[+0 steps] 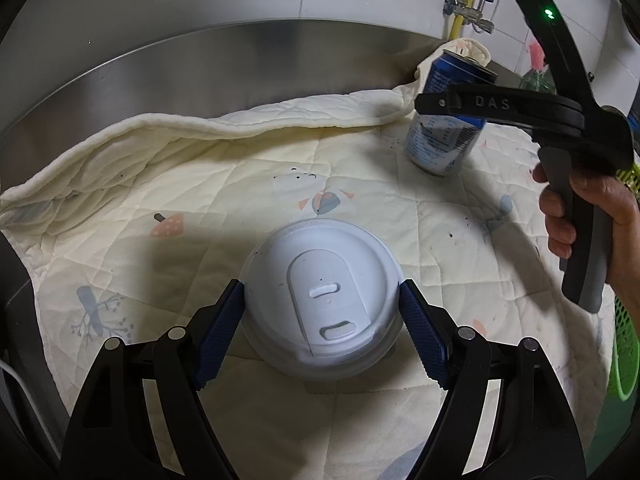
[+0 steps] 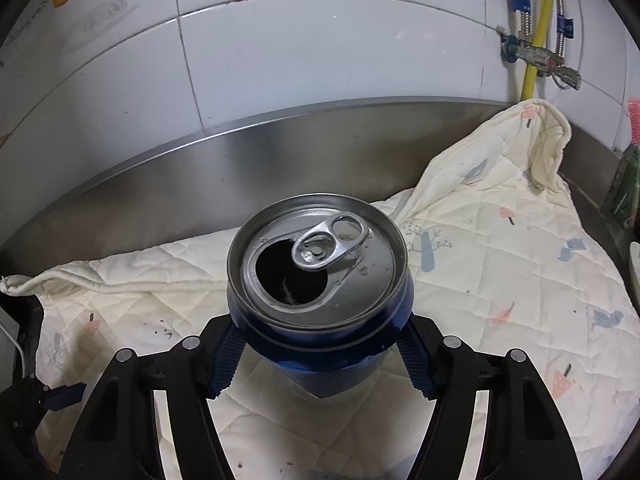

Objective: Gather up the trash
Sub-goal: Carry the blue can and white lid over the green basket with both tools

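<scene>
Cream quilted cloth [image 1: 248, 168], printed with small pastel shapes, covers the steel counter [image 1: 200, 76] and hides most of it; its far edge bunches up against the steel backsplash. Low on the right edge of the left wrist view, a green mesh basket [image 1: 624, 344] is cut off by the frame, so whether it holds anything cannot be told.

A white lidded paper cup [image 1: 322, 304] stands on the cloth. Only its plastic lid and a little of the wall show from above, and the closed lid hides the inside. The left gripper [image 1: 322, 316] sits around it, one blue ribbed pad at each side just below the lid rim, the jaws set wide at the cup's width. The pads look pressed to the wall, though the exact contact is hard to make out.

Farther right and toward the wall stands an opened blue drink can [image 2: 318, 276], upright on the cloth, its ring tab flat and its mouth dark, so any contents cannot be seen. The right gripper [image 2: 320, 356] straddles the can below its shoulder; the can's top hides the pad faces, so whether they press it cannot be told. In the left wrist view a person's hand [image 1: 580, 216] grips that tool's handle.
</scene>
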A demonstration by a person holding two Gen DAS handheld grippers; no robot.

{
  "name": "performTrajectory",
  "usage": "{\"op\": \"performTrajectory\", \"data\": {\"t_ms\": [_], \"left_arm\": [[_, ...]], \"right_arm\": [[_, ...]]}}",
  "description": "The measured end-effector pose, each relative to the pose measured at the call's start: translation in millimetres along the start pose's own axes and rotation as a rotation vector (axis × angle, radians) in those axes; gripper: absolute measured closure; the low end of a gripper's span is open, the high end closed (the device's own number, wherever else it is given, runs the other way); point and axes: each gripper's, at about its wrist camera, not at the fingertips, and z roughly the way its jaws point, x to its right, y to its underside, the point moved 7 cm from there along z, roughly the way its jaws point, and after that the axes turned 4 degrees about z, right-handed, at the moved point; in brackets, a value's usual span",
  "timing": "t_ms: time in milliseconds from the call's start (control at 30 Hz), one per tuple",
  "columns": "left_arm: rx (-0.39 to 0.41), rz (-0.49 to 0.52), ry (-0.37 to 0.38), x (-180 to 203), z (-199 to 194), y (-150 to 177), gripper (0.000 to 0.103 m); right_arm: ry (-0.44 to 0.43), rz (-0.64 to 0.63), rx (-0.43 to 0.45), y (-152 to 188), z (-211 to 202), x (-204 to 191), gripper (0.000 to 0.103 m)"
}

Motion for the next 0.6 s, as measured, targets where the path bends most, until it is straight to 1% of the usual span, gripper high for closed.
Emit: {"op": "performTrajectory", "data": {"t_ms": [233,333,500,600], "left_arm": [[0.004,0.005,0.003,3.1,-2.5,-1.1,0.026],[0.010,0.013,0.007,7.2,-4.8,-2.4,0.026],[0.015,0.016,0.042,17.0,-9.2,-3.7,0.026],[0.022,0.048,0.036,27.4,-12.0,-3.7,0.026]], "right_arm": [[0.010,0.028,0.018,17.1,-39.2,7.0,0.038],[0.022,0.049,0.019,31.1,-63.2,14.7,0.038],[0.053,0.077,0.015,65.6,-100.9,30.5,0.038],[0.081,0.100,0.022,88.8,-126.3,43.3,0.038]]}}
